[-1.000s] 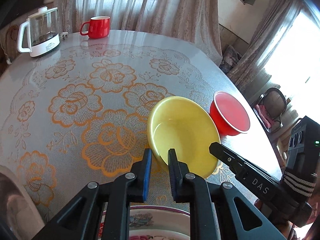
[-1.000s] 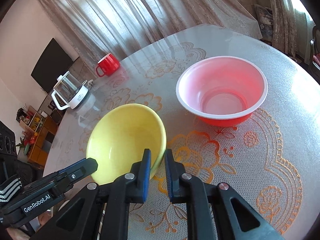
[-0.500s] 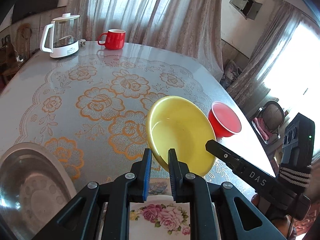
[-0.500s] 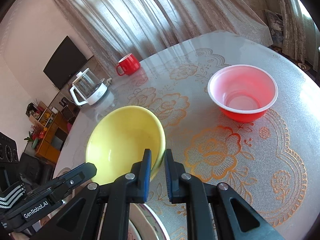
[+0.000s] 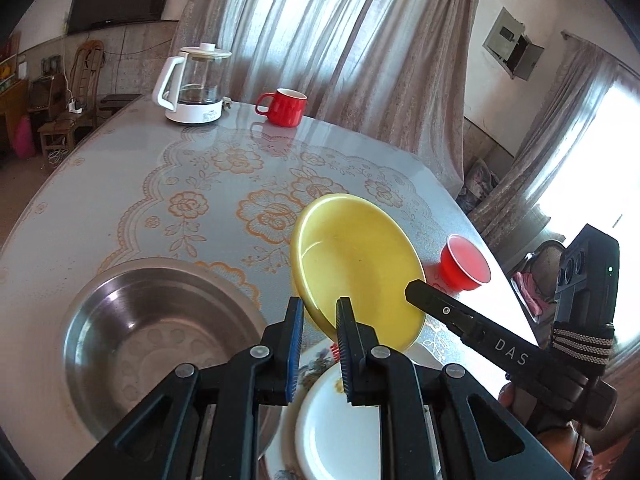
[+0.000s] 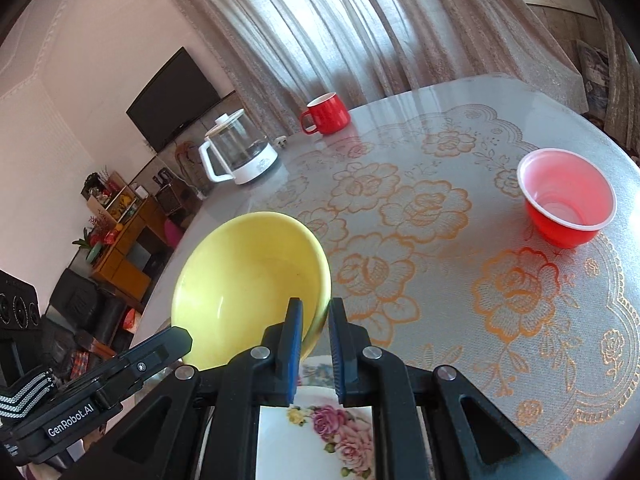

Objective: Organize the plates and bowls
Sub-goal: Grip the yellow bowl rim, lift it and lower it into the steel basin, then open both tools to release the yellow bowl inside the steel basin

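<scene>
Between the two grippers: one yellow bowl [image 5: 356, 264], lifted clear of the counter [image 5: 120, 200] and tilted, gripped on opposite sides of its rim. Left gripper [image 5: 318, 312]: jaws nearly closed, pinching the bowl's near rim between the blue pads. Right gripper [image 6: 314, 316]: jaws likewise nearly closed, clamped on the rim at the bowl's right side; its black body reaches in from the right in the left wrist view.

Directly below the bowl and the jaws: one white plate with a pink rose print [image 6: 316, 432], lying flat on the counter; whether it sits on a second patterned plate cannot be told for certain.

Left of the plate: one stainless steel bowl [image 5: 152, 340], upright, wide, just beside the plate; whether they touch cannot be told.

Right side of the counter, well apart from the yellow bowl: one red bowl with a white rim [image 6: 566, 204], upright, in sunlight.

Far edge of the counter: one glass kettle on a white base [image 5: 196, 84], and near it one red mug [image 5: 285, 107], handle to the left.

Counter surface: round, glossy, with an orange floral lace pattern. Curtains [image 5: 340, 40] hang behind it.
</scene>
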{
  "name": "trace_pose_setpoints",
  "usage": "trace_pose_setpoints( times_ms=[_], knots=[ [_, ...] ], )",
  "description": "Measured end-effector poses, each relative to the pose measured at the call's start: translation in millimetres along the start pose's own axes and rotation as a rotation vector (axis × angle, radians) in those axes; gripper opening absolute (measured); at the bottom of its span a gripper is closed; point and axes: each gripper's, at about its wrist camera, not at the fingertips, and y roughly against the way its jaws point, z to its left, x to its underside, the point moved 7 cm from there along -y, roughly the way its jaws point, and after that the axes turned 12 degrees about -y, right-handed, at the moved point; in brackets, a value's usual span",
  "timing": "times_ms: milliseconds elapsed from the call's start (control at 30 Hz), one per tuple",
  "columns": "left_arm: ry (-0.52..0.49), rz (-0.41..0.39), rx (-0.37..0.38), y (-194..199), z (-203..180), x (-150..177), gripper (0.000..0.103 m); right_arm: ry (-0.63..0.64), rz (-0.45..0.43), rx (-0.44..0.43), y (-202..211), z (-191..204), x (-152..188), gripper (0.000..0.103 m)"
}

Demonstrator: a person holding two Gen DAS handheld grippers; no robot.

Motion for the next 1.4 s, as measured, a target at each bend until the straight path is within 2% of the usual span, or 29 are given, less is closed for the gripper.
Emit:
trace_pose_setpoints(
  times_ms=[433,767,1000,1400],
  knots=[
    [0.105,-0.011,-0.097,39,72,42,0.016,0.124,0.103,-0.053,-31,71,51,0.012],
    [0.152,0.004,-0.145,46,98,71,0.016,0.187,0.178,-0.050,-56,95,84,0.012],
    [0.088,0.000,-0.225,46,98,79,0.016,0.220,0.200,-0.035,-68,100,96,0.012],
    [0.045,0.002,-0.275,43,99,86,0.016,0.226,0.225,-0.007,-74,93,107,0.012]
  ],
)
